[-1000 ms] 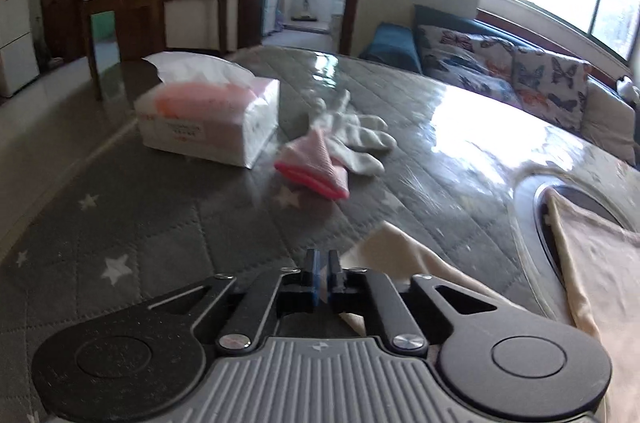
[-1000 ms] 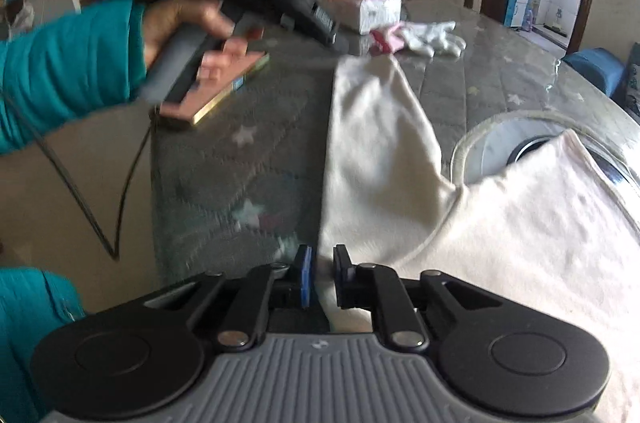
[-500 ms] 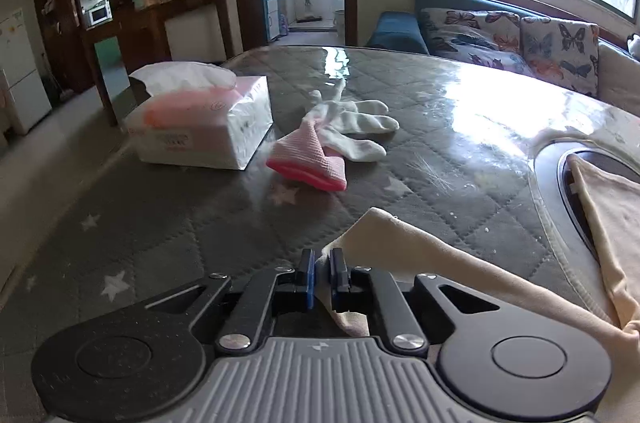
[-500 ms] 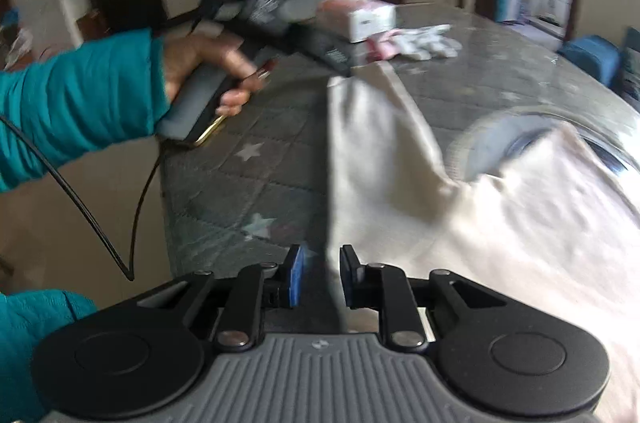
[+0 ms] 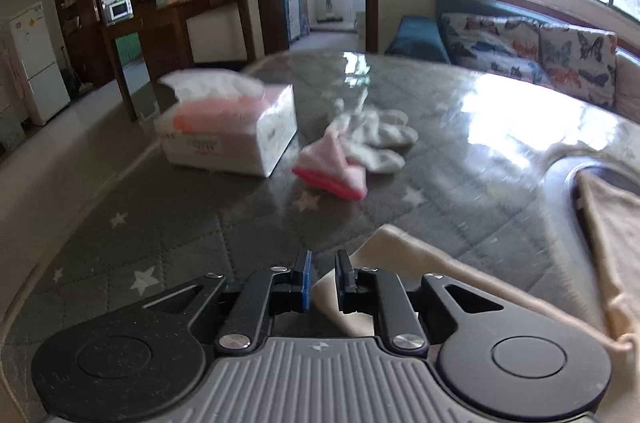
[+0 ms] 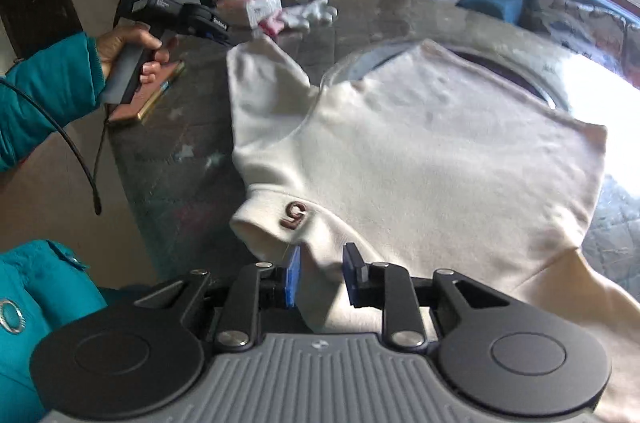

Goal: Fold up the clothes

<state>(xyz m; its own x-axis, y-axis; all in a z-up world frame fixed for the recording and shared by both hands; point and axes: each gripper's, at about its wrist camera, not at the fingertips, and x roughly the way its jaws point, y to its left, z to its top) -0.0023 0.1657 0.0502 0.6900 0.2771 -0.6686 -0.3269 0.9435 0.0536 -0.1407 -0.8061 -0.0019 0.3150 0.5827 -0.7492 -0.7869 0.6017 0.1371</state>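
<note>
cream sweatshirt (image 6: pixel 420 159) lies spread on the grey star-print table (image 5: pixel 168 235), its body partly over a round glass inset, one sleeve reaching toward the far side where a tissue pack (image 5: pixel 232 131) and a pink-and-white glove (image 5: pixel 352 155) sit well apart from it. we hold two sets of tongs. our left tongs (image 5: pixel 320 281) stand slightly parted with the sleeve end's edge lying at the gap; they look released rather than clenched on it. our right tongs (image 6: pixel 322 277) are wider apart, poised over the near edge of the garment just below a small brown "5" badge (image 6: pixel 294 214), with cloth between the fingers but not pinched.

we judge the step in hand to be taking hold of the sleeve side to begin a fold. to do it well, we should push each pair of tongs further over the cloth so they bite through both layers, not only the rim, then close firmly, lift both ends together and keep the edge taut so the sleeve lays over flat without bunching.

the fabric looks thick, soft and matte, pale cream, with a rolled hem at the near corner and gentle creases across the chest. it should drape heavily.
</note>
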